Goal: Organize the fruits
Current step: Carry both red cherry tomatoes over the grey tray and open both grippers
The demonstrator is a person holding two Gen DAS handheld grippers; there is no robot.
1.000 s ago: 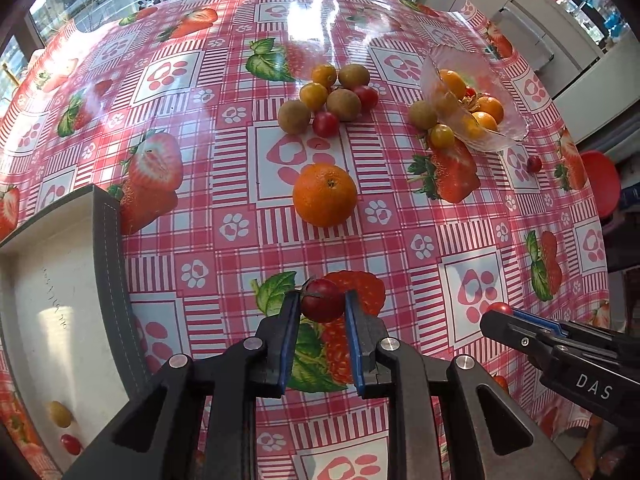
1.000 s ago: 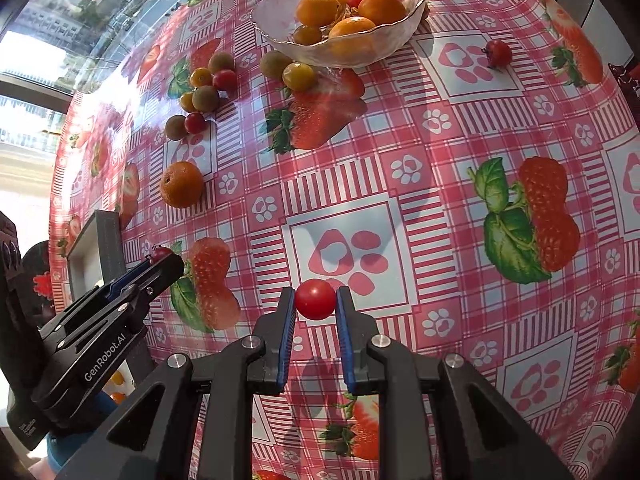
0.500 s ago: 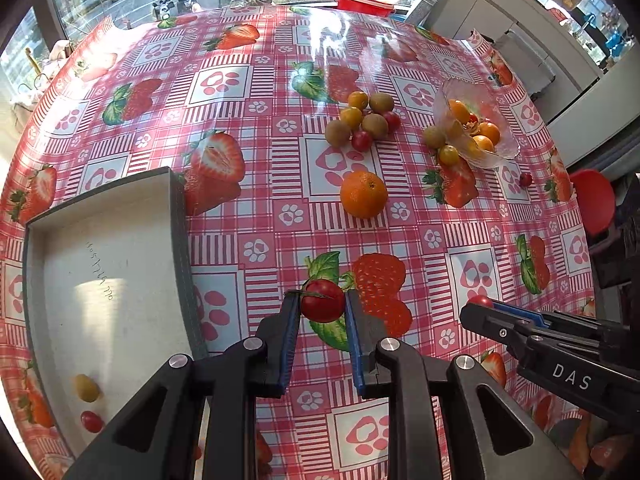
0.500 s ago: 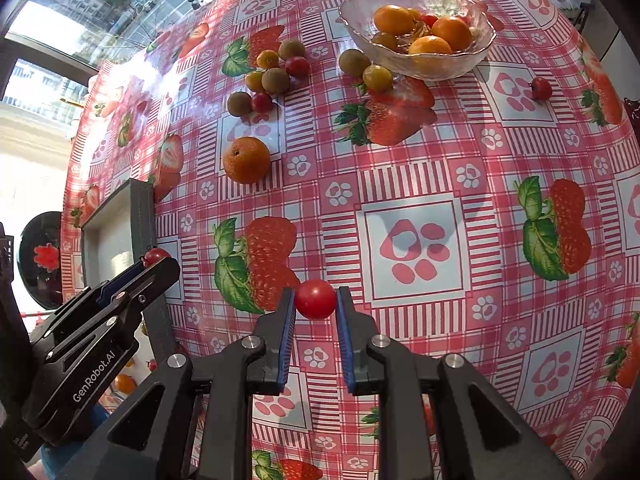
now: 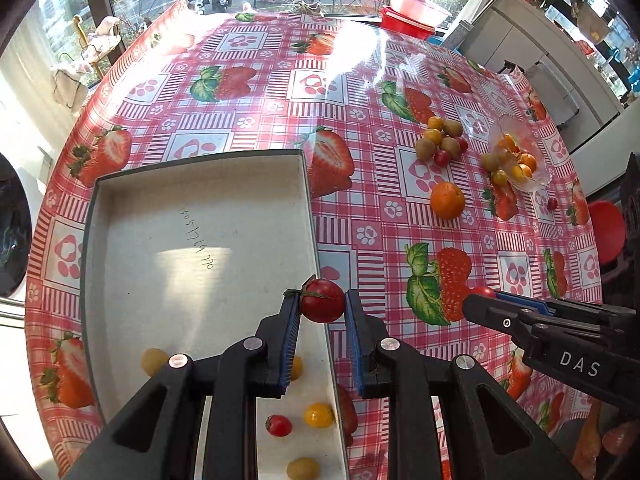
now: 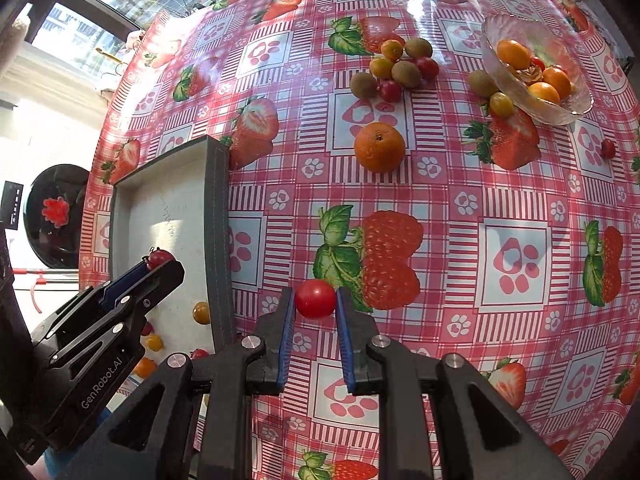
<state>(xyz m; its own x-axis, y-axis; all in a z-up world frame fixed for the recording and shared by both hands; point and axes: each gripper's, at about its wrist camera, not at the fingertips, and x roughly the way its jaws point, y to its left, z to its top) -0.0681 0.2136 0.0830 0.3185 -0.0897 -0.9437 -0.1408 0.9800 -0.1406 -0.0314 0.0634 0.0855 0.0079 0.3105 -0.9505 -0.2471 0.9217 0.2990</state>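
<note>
My left gripper (image 5: 322, 304) is shut on a red cherry tomato with a green stem (image 5: 322, 301), held over the right wall of the grey tray (image 5: 200, 240). It also shows in the right wrist view (image 6: 160, 259) above the tray (image 6: 218, 216). My right gripper (image 6: 315, 300) is shut on another red cherry tomato (image 6: 315, 298), held above the tablecloth right of the tray; it shows in the left wrist view (image 5: 482, 294). Several small red and yellow tomatoes (image 5: 318, 415) lie in the tray's near end.
An orange (image 6: 379, 146) lies mid-table. A cluster of kiwis and small tomatoes (image 6: 400, 69) lies beyond it. A glass bowl (image 6: 536, 68) with orange fruit stands far right, with a kiwi (image 6: 482, 83), a yellow tomato and a lone red tomato (image 6: 608, 148) near it.
Both grippers, each holding its tomato, have moved left toward the tray. The left gripper now hangs over the tray's right wall.
</note>
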